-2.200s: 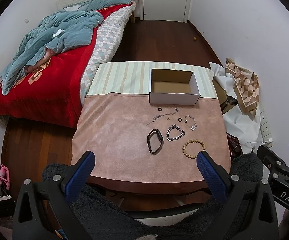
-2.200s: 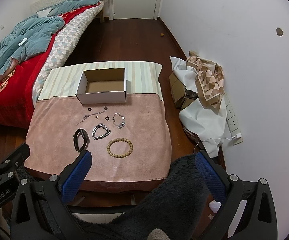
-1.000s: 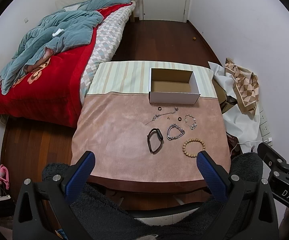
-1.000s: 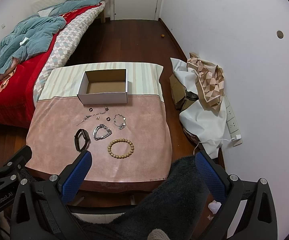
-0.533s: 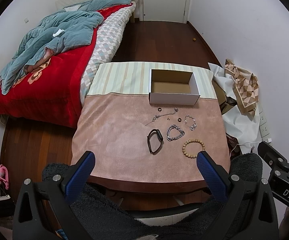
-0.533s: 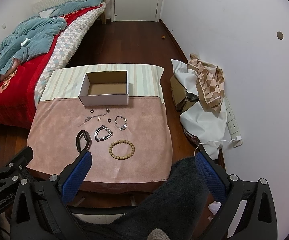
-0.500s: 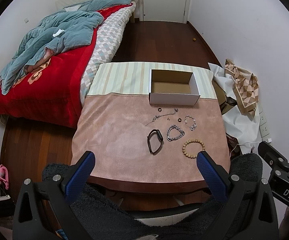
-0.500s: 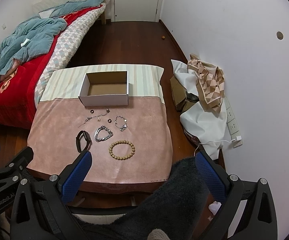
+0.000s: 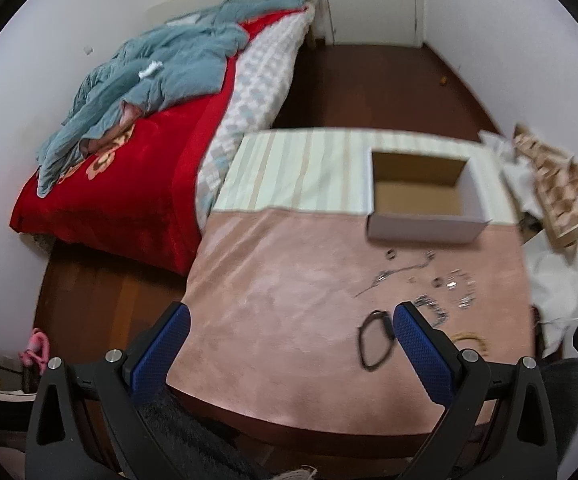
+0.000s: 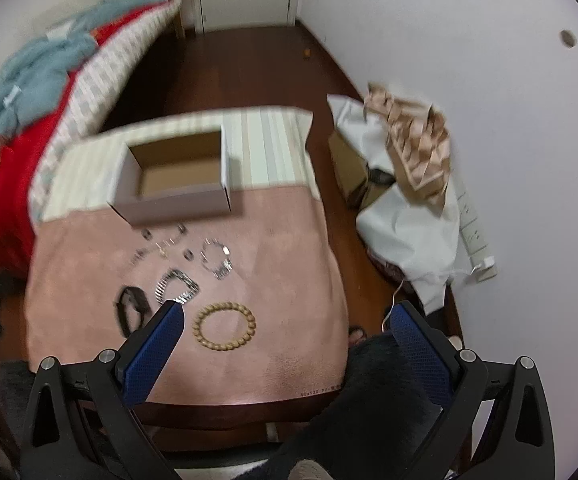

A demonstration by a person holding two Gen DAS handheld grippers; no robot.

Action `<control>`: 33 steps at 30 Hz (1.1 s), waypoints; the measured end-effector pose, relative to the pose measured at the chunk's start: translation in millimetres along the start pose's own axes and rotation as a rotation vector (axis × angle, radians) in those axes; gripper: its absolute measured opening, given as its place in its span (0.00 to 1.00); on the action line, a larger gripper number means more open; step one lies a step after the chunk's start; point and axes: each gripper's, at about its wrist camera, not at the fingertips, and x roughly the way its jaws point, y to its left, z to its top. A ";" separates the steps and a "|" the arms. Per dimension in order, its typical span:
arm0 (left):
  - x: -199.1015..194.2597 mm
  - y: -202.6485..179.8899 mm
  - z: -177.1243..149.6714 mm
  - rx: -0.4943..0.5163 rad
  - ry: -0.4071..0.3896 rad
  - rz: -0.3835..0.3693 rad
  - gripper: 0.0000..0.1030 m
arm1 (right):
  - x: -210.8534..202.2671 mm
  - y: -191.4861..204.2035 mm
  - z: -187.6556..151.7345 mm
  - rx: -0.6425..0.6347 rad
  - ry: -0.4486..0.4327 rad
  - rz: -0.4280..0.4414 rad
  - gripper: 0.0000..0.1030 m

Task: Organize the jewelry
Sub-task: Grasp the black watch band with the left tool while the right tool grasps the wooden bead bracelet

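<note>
The pink-clothed table [image 10: 289, 360] has an empty white cardboard box [image 10: 177, 200] at its far side, with the jewelry spread in front of it. The round wooden bead bracelet [image 10: 224, 327] lies nearest, just ahead of the right gripper [image 10: 287, 320], closer to that one than the left gripper [image 9: 291, 326]. Both grippers are spread wide, holding nothing. No long axis to worry about, it's a ring.

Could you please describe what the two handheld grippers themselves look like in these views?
Both look alike: the left gripper and right gripper each have black angular frames with triangular cut-outs and silver screws, carrying two long fingers faced with blue textured pads. No cables show. Dark fuzzy fabric, possibly a sleeve, sits beneath them.
</note>
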 end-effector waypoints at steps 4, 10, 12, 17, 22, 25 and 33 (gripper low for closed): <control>52.9 -10.0 -9.3 0.029 0.103 0.026 1.00 | 68.8 5.1 -4.5 0.001 0.121 0.004 1.00; 112.7 -24.1 -28.3 0.062 0.228 0.030 1.00 | 143.4 16.6 -20.8 -0.001 0.258 0.014 0.91; 127.6 -27.6 -33.1 0.068 0.262 0.015 1.00 | 159.9 17.4 -23.8 0.008 0.287 0.023 0.89; 152.9 -34.0 -40.6 0.080 0.319 -0.031 0.99 | 184.5 22.0 -29.9 0.024 0.337 0.043 0.82; 166.5 -46.3 -45.3 0.108 0.352 -0.081 0.76 | 198.4 23.0 -36.9 0.024 0.375 0.058 0.75; 168.6 -51.4 -47.7 0.131 0.355 -0.106 0.57 | 203.6 24.3 -37.6 0.028 0.391 0.068 0.70; 167.2 -69.2 -47.7 0.173 0.338 -0.156 0.08 | 207.5 28.9 -37.4 0.015 0.384 0.085 0.52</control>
